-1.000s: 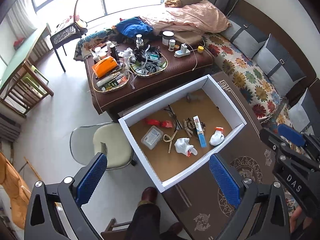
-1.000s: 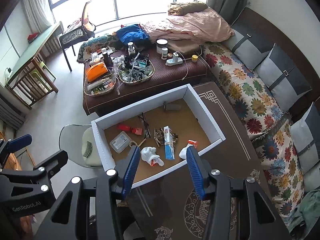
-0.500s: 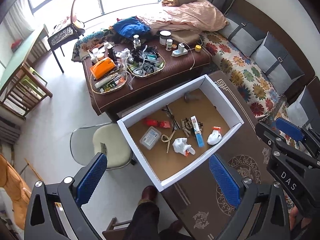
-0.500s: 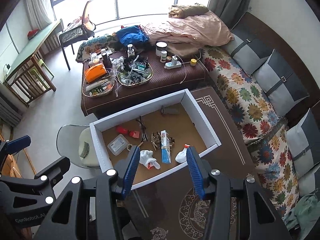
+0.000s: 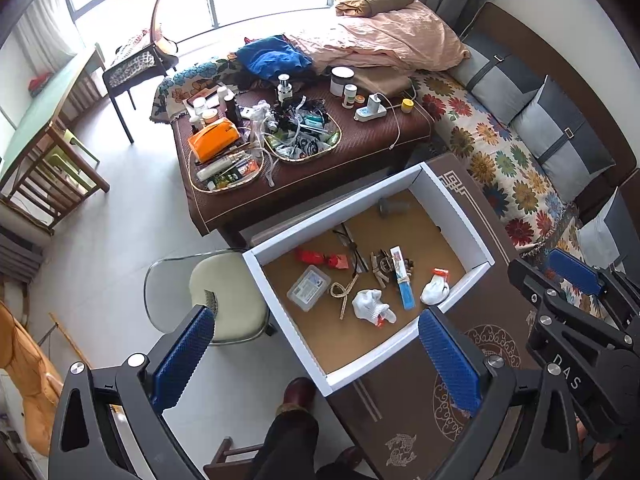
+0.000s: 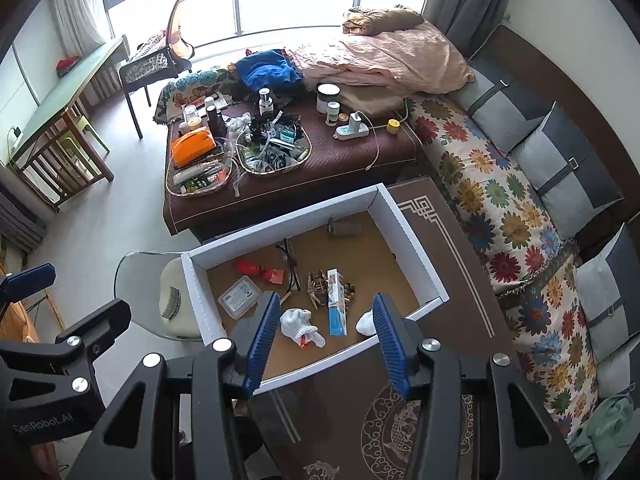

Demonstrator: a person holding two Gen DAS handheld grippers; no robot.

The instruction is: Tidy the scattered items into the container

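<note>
White-walled box (image 5: 456,200) (brown floor) holds gloves (image 5: 372,306), clear case (image 5: 309,288), clutter.

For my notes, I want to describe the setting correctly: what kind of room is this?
Probably a home living room. A long sofa with a flowered cover and grey cushions runs along the wall, a low table holds household clutter, and a rug lies on the floor.

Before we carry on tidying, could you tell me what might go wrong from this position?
1. The white box overhangs the brown table above a stool; pressing into that end may tip it.
2. The gloves, clothespins and blue carton lie close together, so open fingers might catch two.
3. Left gripper and right gripper hang close; they could collide.
</note>
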